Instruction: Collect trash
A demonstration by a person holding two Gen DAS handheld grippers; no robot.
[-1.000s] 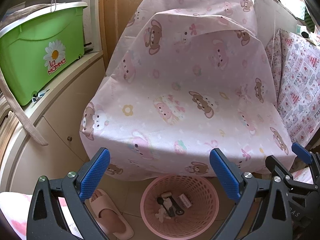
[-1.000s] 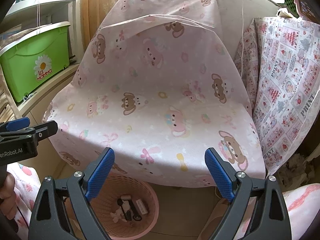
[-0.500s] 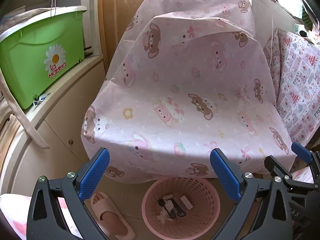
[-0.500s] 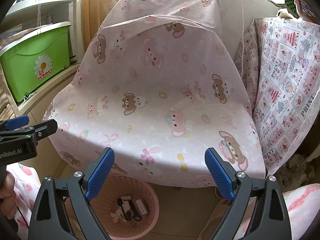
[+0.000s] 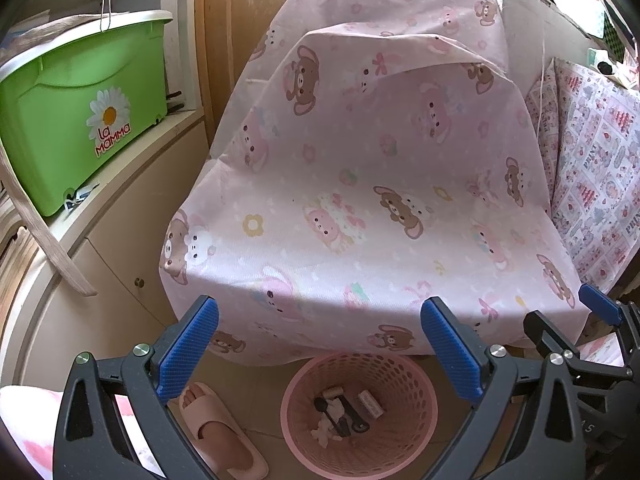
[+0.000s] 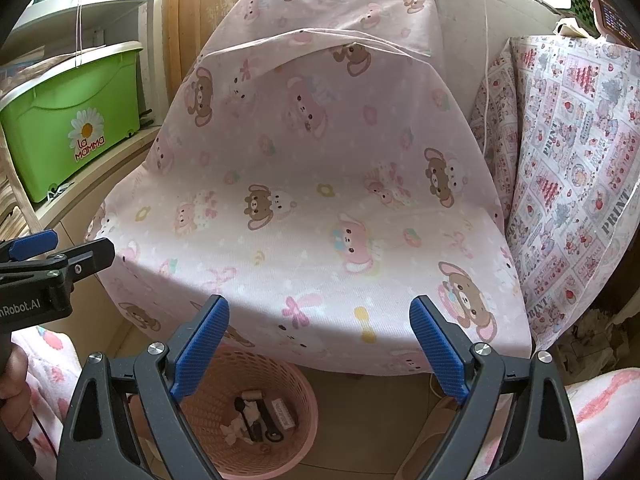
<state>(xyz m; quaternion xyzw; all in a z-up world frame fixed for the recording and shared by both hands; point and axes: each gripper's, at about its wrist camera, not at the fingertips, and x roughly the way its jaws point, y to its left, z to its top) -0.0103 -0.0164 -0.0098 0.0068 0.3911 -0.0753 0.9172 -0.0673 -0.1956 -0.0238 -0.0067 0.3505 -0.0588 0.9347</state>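
Barely shifted since 1 s ago: my left tongs (image 5: 320,354) and right tongs (image 6: 320,352) hover wide, empty, above pink basket (image 5: 416,372) w/ trash (image 5: 346,410).

The basket (image 5: 416,392) looks like pink plastic, perforated with round holes. A soft, matt cloth (image 5: 360,184) printed with bears drapes over it. The green box (image 5: 76,120) is glossy plastic; the cupboard (image 5: 100,280) beneath is smooth and cream. The slipper (image 5: 216,432) looks like matt rubbery foam. Both grippers' pads (image 6: 200,348) are ribbed blue.
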